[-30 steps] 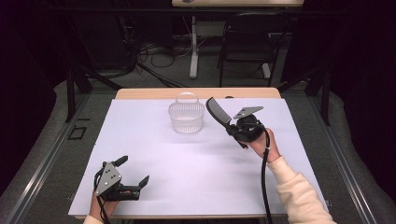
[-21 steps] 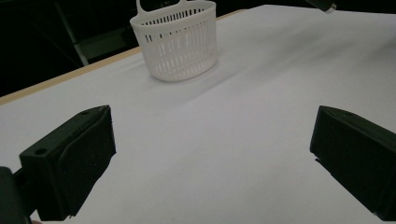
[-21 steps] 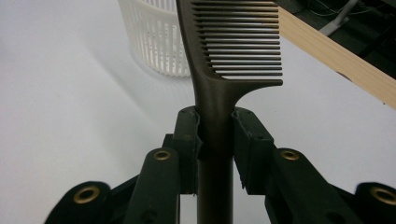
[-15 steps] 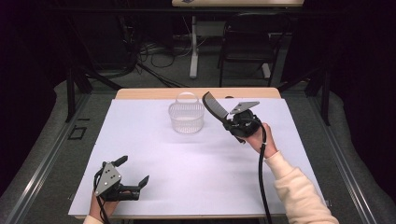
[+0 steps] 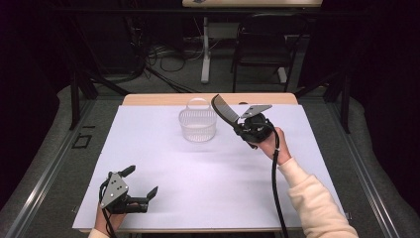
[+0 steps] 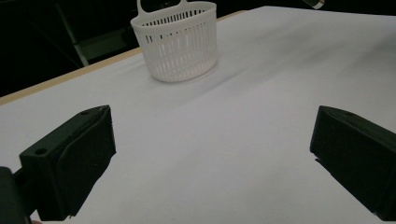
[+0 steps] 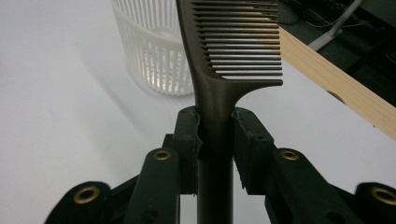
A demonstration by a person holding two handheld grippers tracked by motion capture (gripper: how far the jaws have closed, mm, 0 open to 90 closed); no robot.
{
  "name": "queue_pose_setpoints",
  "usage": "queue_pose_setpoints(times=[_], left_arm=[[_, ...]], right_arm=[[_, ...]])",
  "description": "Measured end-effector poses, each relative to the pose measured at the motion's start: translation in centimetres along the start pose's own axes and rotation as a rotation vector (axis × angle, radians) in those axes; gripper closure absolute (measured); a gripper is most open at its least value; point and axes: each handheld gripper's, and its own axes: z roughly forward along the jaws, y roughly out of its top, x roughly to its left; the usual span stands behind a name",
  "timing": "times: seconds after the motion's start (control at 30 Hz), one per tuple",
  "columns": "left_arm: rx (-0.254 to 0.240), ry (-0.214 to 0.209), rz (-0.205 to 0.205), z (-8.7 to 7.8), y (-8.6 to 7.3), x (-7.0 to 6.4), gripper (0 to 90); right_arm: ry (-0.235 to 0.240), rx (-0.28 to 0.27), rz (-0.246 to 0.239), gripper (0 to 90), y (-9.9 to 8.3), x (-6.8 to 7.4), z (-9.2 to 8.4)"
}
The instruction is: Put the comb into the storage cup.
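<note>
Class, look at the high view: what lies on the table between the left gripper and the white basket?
Nothing: between the left gripper and the white basket the white table cover is bare. The left gripper view shows the same.

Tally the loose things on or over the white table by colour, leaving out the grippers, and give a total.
White: 1, the slatted basket standing on the table.
Dark: 1, the comb, clamped by its handle in the right gripper, held in the air right of the basket.
Total: 2
</note>
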Motion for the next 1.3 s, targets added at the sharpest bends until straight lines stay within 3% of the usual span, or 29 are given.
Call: queue_pose_setpoints(times=[1.3], left_arm=[[-0.002,0.0,0.0,0.0,0.0,0.0,0.0]], right_arm=[[-0.009,-0.087,-0.008,72.6,2.8,-0.3,1.4]])
